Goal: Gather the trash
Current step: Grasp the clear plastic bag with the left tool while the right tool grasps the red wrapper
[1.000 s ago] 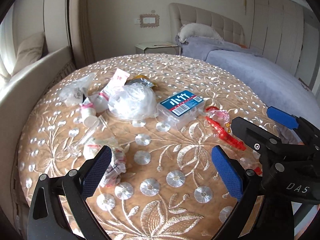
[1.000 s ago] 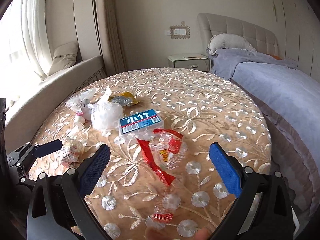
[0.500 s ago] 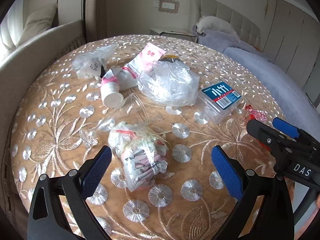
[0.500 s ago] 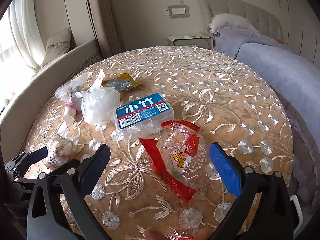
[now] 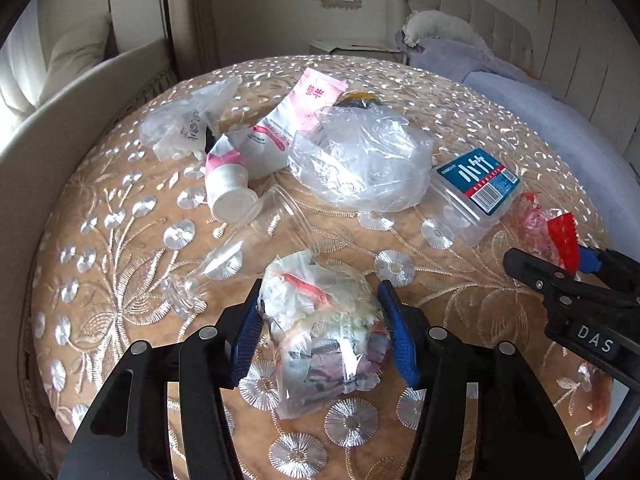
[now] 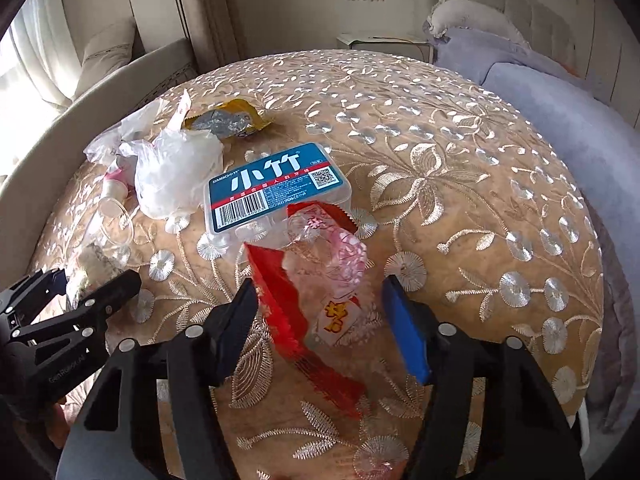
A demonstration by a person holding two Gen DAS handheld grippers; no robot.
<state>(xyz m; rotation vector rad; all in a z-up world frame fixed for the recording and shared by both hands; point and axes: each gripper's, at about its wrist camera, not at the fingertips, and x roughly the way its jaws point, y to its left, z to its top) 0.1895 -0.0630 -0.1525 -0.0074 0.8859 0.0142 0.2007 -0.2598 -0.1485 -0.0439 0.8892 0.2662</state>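
Bedroom, round gold-embroidered tablecloth (image 5: 120, 208). Left gripper (image 5: 322, 322) had just been closing – pads pressed a clear bag of scraps (image 5: 324, 328), lower centre. Right gripper (image 6: 320, 312) closing too, red-and-clear wrapper (image 6: 312, 300) betw. pads, left pad touching; grip unclear.

Left gripper (image 5: 322, 320) points steeply down at the tabletop, jaws just been closing, now abt half-wide, w/ a bag of scraps (image 5: 324, 328) between the blue pads (image 5: 394, 332); both pads look to touch its sides. Right gripper (image 6: 320, 316) tilts down likewise, jaws also just been closing; red-and-clear wrapper (image 6: 316, 300) sits between them, left pad at its red edge, right pad apart from it. The two grippers work side by side, near each other.
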